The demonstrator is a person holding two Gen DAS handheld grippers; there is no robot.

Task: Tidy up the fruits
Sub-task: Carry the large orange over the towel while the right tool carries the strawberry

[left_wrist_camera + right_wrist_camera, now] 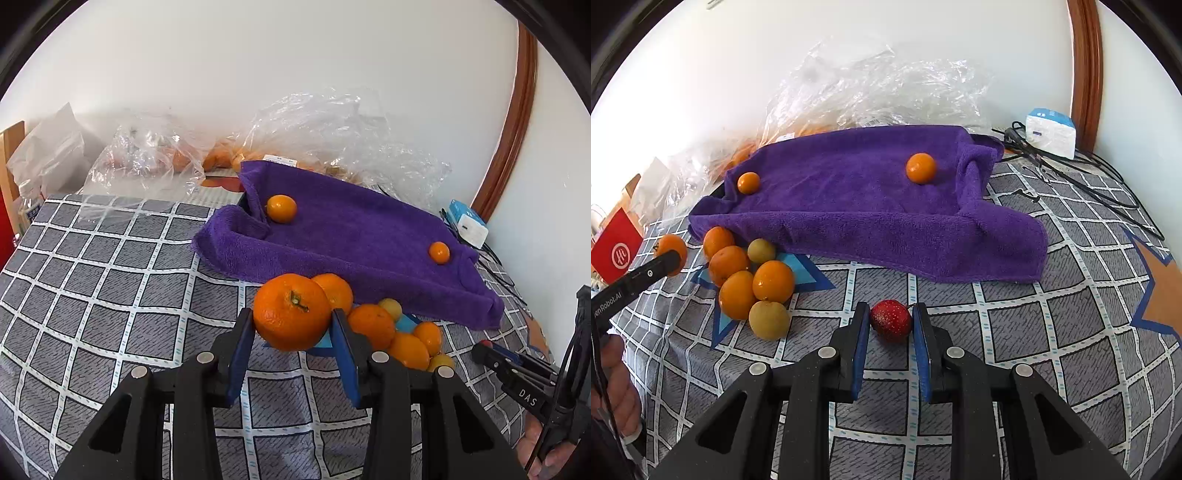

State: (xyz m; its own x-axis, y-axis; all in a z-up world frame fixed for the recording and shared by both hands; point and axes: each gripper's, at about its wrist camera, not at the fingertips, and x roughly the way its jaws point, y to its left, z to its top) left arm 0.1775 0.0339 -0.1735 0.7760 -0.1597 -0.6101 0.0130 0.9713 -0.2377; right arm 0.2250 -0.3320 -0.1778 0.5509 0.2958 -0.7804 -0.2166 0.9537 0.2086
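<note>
Holding a large orange (291, 312), your left claw (293, 332) has its blue pads pressed against the fruit's two sides, and the fruit appears raised just above the counter (110, 280) with its stem upward. Just to its right, a loose cluster of oranges (746, 273) and two yellowish fruits lies on the checked cloth, close against the front edge of the purple towel (871, 206). Draped over a raised base, the towel already carries a left small orange (748, 182) near its left corner and a right small orange (921, 168) towards its right end, well apart. Farther right, your right claw (890, 325) brackets a small red fruit (890, 320) resting on the counter; a sliver of gap shows on each side, so its pads look not quite clamped. The step in hand is judged to be transfer to the towel. Next, lift the large orange over the towel's raised front edge and set it down gently, since round fruit may roll on the sloping pile.
</note>
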